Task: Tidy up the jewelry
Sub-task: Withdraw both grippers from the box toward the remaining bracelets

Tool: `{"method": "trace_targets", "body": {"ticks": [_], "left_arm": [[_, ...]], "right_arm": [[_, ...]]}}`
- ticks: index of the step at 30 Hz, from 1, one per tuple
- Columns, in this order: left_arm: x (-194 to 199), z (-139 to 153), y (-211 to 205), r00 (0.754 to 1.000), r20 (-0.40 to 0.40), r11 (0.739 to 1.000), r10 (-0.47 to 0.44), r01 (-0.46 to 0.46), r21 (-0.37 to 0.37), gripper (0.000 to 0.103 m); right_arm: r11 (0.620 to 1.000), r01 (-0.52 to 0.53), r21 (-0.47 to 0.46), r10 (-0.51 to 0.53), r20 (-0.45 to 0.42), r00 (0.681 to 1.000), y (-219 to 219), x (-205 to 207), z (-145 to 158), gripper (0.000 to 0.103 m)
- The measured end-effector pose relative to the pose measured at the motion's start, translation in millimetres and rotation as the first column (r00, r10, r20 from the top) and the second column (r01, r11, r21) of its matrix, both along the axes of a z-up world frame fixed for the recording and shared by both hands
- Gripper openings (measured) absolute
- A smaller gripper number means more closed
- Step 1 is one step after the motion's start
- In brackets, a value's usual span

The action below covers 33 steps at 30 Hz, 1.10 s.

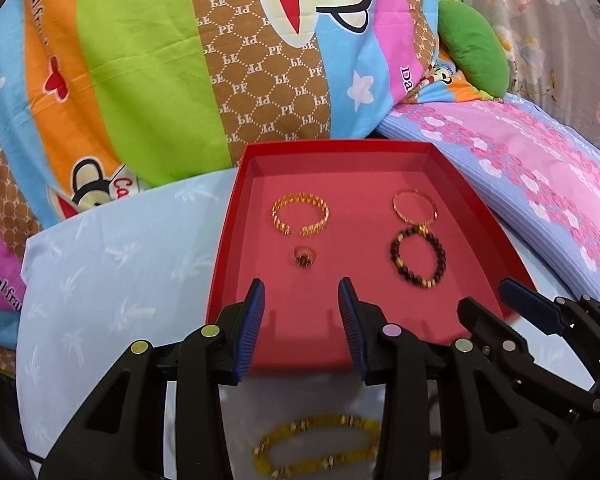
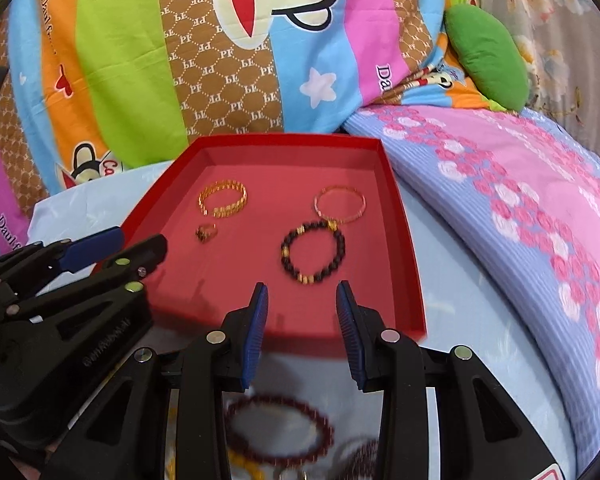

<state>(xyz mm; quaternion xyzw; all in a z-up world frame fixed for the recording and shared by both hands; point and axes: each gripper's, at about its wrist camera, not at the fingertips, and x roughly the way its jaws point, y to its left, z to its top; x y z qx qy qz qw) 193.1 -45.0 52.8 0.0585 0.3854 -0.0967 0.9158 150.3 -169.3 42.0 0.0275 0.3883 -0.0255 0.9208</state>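
A red tray [image 1: 236, 216] [image 2: 404, 240] lies on the pale blue bedding. In it are a gold link bracelet [image 1: 300, 214] [image 2: 222, 199], a thin gold bangle [image 1: 415, 205] [image 2: 340, 204], a ring [image 1: 304, 259] [image 2: 206, 233] and a dark bead bracelet [image 1: 418, 257] [image 2: 313, 252]. My left gripper [image 1: 302, 292] is open and empty over the tray's near edge. My right gripper [image 2: 302, 294] is open and empty, also over the near edge. A yellow bead bracelet [image 1: 316, 446] lies below the left gripper on the cloth. A dark red bead bracelet [image 2: 280, 428] lies below the right gripper.
A striped cartoon quilt [image 1: 160, 80] is piled behind the tray. A pink floral blanket [image 1: 540, 168] rises to the right, with a green cushion [image 1: 474, 52] behind it. Pale blue cloth [image 1: 100, 280] spreads to the tray's left. More blurred jewelry [image 2: 356, 460] lies near the dark red bracelet.
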Motion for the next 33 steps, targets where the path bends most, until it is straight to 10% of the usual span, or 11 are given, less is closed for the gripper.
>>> {"method": "trace_targets", "body": {"ticks": [17,33], "left_arm": [[-83,-16,39,0.997,-0.06,0.999,0.053,-0.054,-0.011,0.049],[-58,-50,33,0.989,-0.137,0.998,0.057,-0.057,0.002,0.052]], "right_arm": [[0.998,0.036,0.042,-0.035,-0.025,0.999,-14,-87,-8,0.039],[0.998,0.036,0.06,-0.033,-0.056,0.998,-14,-95,-22,0.039]]}}
